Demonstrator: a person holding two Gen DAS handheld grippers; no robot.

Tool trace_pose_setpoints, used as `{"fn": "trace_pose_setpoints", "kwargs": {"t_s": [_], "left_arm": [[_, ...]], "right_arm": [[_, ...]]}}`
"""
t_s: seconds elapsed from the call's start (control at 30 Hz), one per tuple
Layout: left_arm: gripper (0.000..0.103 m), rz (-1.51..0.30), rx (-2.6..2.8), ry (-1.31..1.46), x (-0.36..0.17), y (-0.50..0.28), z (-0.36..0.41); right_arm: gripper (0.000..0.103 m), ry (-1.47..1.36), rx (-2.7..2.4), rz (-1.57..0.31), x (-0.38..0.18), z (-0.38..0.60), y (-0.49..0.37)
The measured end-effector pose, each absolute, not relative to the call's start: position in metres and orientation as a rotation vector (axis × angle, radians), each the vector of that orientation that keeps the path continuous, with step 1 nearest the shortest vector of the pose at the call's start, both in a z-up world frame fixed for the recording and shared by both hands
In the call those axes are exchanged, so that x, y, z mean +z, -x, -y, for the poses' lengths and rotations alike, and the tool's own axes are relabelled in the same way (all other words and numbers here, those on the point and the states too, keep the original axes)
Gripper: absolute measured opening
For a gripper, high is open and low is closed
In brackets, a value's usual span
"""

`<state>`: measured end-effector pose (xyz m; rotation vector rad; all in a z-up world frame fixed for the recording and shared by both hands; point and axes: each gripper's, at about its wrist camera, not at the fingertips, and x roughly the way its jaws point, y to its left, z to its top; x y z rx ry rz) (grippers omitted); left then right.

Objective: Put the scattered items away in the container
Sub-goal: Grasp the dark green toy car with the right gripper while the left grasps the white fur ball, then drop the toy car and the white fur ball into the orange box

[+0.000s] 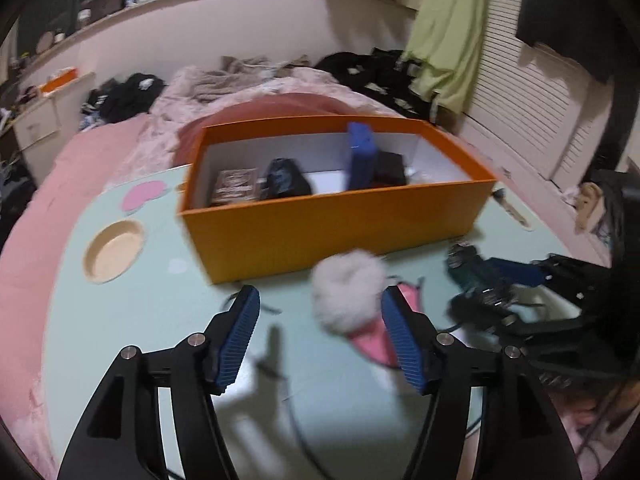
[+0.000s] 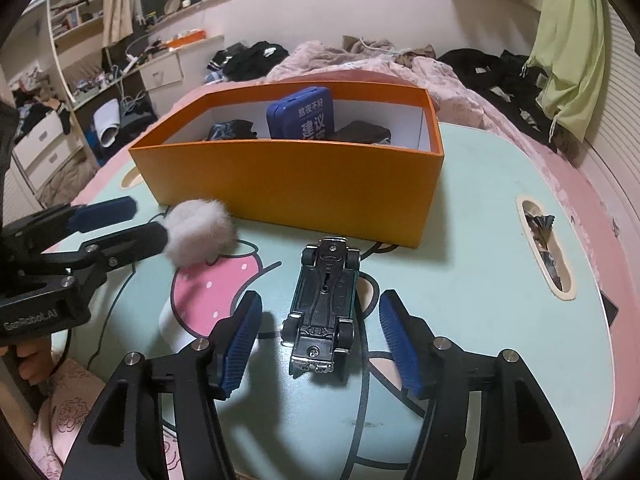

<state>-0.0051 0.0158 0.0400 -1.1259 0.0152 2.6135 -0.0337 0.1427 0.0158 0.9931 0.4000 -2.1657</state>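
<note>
An orange box [image 1: 332,228] [image 2: 296,184] stands on the mint table [image 2: 480,200], with a blue tin [image 2: 300,114] and dark items inside. A white fluffy pompom [image 1: 346,292] [image 2: 200,232] lies in front of the box. My left gripper [image 1: 320,296] [image 2: 148,220] is open, with the pompom between its tips, close to the right pad; the left pad is clear of it. A dark toy car [image 2: 320,308] [image 1: 464,270] lies upside down between the pads of my right gripper [image 2: 320,300] [image 1: 472,284], which is open and not touching it.
The table has a round cup recess [image 1: 114,250] on the left and a slot [image 2: 544,248] holding wrappers on the right. A small white block [image 2: 176,320] lies on the strawberry print. Around the table is a pink bed strewn with clothes.
</note>
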Motion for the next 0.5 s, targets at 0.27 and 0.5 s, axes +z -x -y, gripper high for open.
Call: {"fn": "trace_pose_setpoints", "kwargs": {"t_s": [0.27,0.5], "left_arm": [[0.032,0.029,2.492,1.172,0.021,0.027,-0.030],[0.032,0.087,2.553,1.037,0.048,-0.014,-0.011]], "right_arm": [[0.028,-0.948,-2.162,-0.437,0.015,-0.138,0.031],[0.027,-0.890,-2.090,-0.306,0.042,-0.144,0.023]]}}
